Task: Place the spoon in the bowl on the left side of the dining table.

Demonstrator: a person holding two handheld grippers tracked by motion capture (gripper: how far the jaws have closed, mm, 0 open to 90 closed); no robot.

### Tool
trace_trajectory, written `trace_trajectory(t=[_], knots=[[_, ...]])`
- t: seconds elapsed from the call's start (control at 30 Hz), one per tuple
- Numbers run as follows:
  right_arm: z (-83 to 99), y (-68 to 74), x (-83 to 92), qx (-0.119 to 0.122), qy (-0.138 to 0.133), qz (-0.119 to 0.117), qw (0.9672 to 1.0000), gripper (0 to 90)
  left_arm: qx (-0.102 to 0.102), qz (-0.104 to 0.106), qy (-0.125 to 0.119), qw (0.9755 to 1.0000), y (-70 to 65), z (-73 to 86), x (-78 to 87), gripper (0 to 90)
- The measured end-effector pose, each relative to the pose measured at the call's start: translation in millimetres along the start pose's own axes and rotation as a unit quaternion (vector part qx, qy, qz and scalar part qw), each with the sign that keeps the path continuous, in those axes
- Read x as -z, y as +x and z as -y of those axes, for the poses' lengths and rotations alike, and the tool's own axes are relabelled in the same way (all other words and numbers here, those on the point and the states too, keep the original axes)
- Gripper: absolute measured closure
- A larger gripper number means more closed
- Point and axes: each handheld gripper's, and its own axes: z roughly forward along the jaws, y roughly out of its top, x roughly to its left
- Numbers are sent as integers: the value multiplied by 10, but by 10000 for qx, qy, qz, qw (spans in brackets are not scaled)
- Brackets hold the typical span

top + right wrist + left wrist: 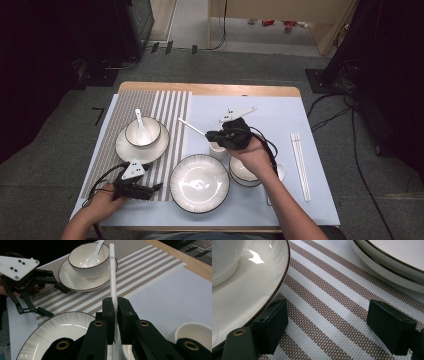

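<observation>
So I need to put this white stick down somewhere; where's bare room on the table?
Free: the blue mat behind the right gripper, out to the chopsticks; also the front right corner. Crowded: around the plate, small cup and right bowl, and the striped mat by the left bowl.

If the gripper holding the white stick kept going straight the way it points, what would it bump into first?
Probably the bowl with the spoon, on its saucer on the striped mat. The right gripper points the chopstick just beside the bowl's rim, so depth is uncertain.
</observation>
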Motion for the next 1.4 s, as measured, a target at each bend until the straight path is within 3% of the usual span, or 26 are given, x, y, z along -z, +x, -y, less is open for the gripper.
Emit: trace_trajectory(t=[1.4], knots=[[-166,185,-309,229,-6,-299,9993,854,-10,-3,7,10000,1,0,1,175]])
